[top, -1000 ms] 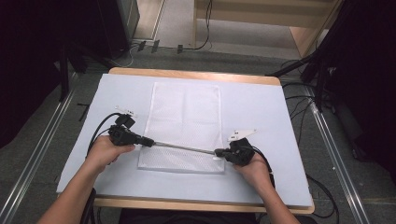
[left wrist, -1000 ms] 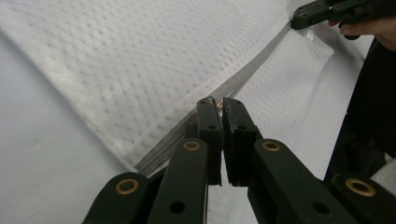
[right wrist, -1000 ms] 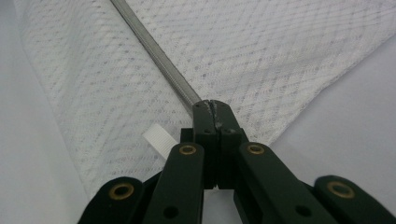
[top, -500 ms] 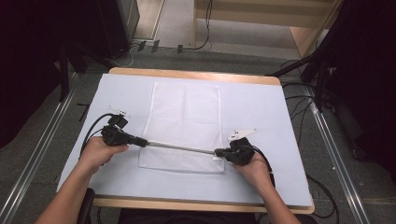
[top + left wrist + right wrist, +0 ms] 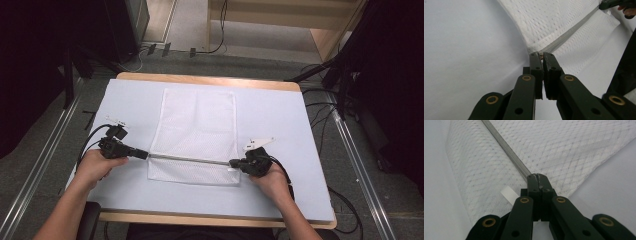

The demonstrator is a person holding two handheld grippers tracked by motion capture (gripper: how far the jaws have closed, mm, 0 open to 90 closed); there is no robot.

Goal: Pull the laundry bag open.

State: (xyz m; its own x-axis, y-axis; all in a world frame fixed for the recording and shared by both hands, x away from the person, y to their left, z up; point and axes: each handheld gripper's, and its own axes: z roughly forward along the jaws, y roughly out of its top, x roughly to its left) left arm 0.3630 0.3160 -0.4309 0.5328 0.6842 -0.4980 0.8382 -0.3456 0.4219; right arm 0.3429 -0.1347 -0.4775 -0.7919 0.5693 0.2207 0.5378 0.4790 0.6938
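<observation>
High view, white mesh bag (image 5: 197, 125), unreadable white label (image 5: 509, 195), grey zipper (image 5: 192, 159)

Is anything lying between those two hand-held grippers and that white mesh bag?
Nothing visible does. The left hand-held gripper and the right hand-held gripper are each shut on an end of the grey zipper strip across the white mesh bag, with only bare table around.

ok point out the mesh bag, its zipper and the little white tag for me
mesh bag (image 5: 197, 117): high view, middle of its white upper panel.
zipper (image 5: 187, 159): high view, midway along the grey strip between the two grippers.
white tag (image 5: 509, 195): right gripper view, centre of the ribbed tab at the bag's edge.
</observation>
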